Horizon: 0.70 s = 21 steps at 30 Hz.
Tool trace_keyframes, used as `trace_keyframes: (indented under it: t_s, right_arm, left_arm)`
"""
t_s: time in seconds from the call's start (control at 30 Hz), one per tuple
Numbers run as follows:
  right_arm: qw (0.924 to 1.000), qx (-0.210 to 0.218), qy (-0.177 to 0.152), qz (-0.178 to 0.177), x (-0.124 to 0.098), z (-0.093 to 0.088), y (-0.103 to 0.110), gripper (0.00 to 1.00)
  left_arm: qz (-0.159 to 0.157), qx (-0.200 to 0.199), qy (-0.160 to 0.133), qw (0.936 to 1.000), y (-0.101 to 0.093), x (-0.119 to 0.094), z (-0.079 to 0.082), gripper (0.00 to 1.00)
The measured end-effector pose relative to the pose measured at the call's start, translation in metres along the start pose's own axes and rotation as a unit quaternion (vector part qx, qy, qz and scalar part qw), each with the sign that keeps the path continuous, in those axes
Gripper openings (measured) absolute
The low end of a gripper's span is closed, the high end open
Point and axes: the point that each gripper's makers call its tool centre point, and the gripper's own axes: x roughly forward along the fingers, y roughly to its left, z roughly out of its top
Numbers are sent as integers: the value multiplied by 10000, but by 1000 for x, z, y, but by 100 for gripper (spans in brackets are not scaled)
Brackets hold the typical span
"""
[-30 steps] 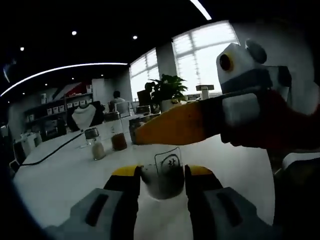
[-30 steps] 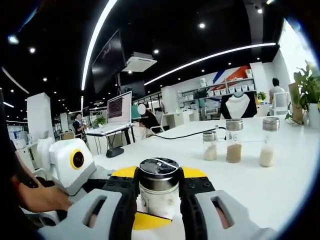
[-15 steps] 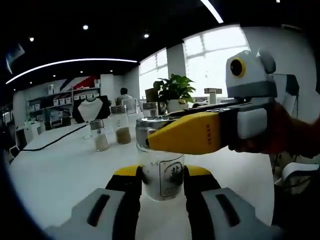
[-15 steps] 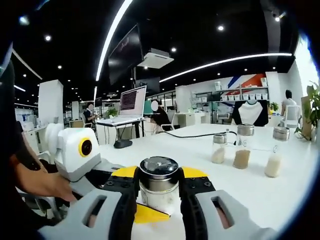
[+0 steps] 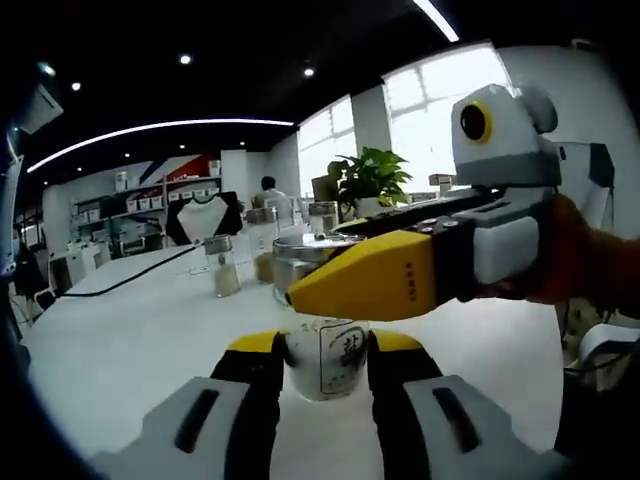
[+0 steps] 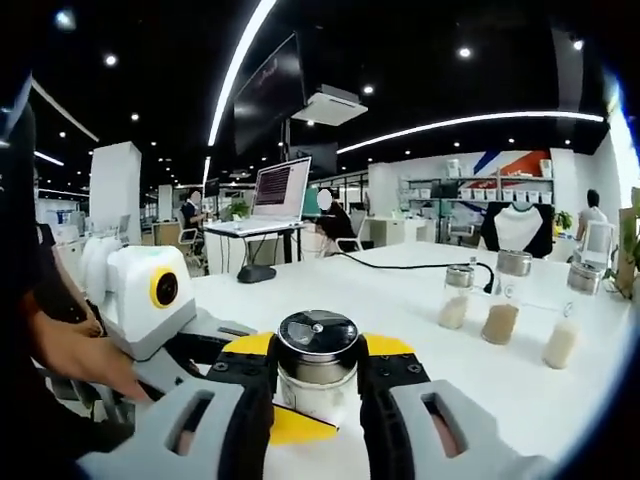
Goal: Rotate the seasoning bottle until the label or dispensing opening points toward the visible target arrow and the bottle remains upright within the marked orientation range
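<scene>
The seasoning bottle [image 5: 338,358] stands upright on the white table [image 5: 130,340], a glass jar with a black-printed label facing the left gripper view. My left gripper [image 5: 325,345] is shut on its glass body. My right gripper [image 5: 305,290] reaches in from the right, one yellow finger across the metal lid. In the right gripper view the bottle [image 6: 318,336] shows its round steel lid on top, and my right gripper [image 6: 318,352] is shut on it just below the lid. My left gripper [image 6: 298,420] comes in from the left lower down, with a hand [image 6: 75,355] behind it.
Three other seasoning jars [image 5: 226,266] stand in a row farther back on the table, seen as jars [image 6: 506,297] at the right of the right gripper view. A black cable [image 6: 400,266] crosses the table. A potted plant [image 5: 370,180] stands by the window; desks and people lie beyond.
Both views have swung, so the background jars sit farther right in each. The right gripper's yellow finger sits lower across the lid in the left gripper view. Both grippers keep their hold.
</scene>
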Motion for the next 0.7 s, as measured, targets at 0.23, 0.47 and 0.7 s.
trace_keyframes:
  t_s: [0.23,0.47,0.7]
  right_arm:
    - [9997,-170,-162,31,13,5,-2,29]
    - [9991,249,-302,166,29,17,-14,29]
    - [9994,152,-97,297,43,15,-16,29]
  left_arm:
    - [1,47,145,9999,0,-16,-6,48]
    - [30,67,231,9997,-2,-32,-10,55]
    - [80,257,354,9990,-5,-42,-17,65]
